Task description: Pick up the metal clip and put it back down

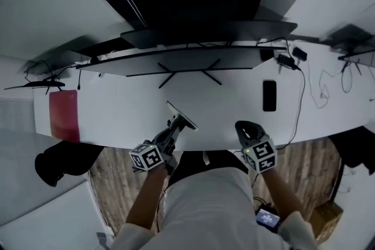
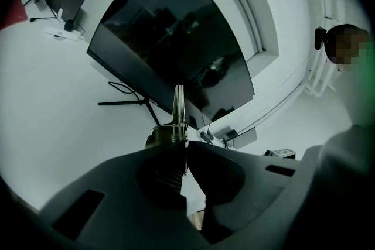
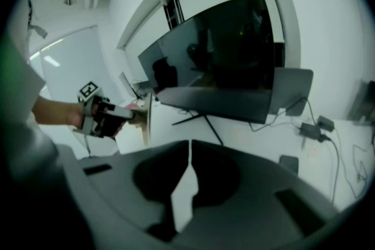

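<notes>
My left gripper (image 1: 174, 127) clamps the metal clip (image 1: 183, 116) at frame centre; I'd lower it gently onto the white desk (image 1: 234, 103) before releasing.

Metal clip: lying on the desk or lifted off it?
Lifted: the left gripper is shut on the metal clip, holding it clear of the white desk.

You are holding the thin metal clip (image 1: 181, 115) above the white tabletop's (image 1: 234, 108) near edge, a wide black monitor (image 1: 176, 60) standing behind it, a slim black phone (image 1: 269, 95) lying rightward.
</notes>
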A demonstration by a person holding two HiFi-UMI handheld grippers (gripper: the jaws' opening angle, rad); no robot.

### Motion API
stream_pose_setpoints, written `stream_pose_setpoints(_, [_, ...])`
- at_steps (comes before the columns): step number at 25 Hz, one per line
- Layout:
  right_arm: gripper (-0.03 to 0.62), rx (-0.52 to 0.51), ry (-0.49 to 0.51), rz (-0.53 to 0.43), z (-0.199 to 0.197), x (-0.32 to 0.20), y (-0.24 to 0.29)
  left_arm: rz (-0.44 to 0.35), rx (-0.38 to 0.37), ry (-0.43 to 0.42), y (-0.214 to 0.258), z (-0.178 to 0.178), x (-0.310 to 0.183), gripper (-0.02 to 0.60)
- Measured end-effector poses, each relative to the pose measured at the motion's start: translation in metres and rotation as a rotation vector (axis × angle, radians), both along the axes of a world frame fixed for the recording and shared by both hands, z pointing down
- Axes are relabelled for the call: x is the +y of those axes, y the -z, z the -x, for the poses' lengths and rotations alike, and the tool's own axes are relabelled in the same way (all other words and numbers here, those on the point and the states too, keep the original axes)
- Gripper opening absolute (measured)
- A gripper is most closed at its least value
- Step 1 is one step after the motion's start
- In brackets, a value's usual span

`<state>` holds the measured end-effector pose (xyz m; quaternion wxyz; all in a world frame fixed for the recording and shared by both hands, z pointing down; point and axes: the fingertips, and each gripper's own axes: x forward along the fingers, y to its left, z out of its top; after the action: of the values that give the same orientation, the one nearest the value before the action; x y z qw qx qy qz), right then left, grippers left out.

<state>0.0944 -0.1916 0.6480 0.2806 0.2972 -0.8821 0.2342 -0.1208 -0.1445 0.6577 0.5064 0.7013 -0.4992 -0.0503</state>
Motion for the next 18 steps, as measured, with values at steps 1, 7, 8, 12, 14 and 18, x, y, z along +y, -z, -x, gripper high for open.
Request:
stream_pose_setpoints(1, [0.035, 0.005, -0.006, 0.003, 0.002, 0.001, -0.001, 0.006, 0.002, -0.010, -0.004, 0.001, -0.002, 0.032])
stream_pose_setpoints(7, [0.035, 0.038, -0.035, 0.018, 0.014, -0.001, -0.008, 0.072, -0.003, -0.051, -0.033, 0.014, -0.019, 0.032])
stream_pose_setpoints(8, [0.035, 0.040, -0.041, 0.020, 0.016, -0.001, -0.009, 0.084, 0.006, -0.056, -0.039, 0.016, -0.021, 0.032])
stream_pose_setpoints(12, [0.035, 0.060, -0.064, 0.036, 0.020, 0.000, -0.014, 0.133, 0.036, -0.074, -0.063, 0.020, -0.028, 0.032])
stream_pose_setpoints(14, [0.035, 0.069, -0.072, 0.043, 0.023, 0.000, -0.016, 0.159, 0.034, -0.089, -0.076, 0.023, -0.032, 0.032])
stream_pose_setpoints(18, [0.035, 0.089, -0.082, 0.048, 0.030, 0.001, -0.019, 0.210, 0.074, -0.113, -0.102, 0.023, -0.040, 0.032])
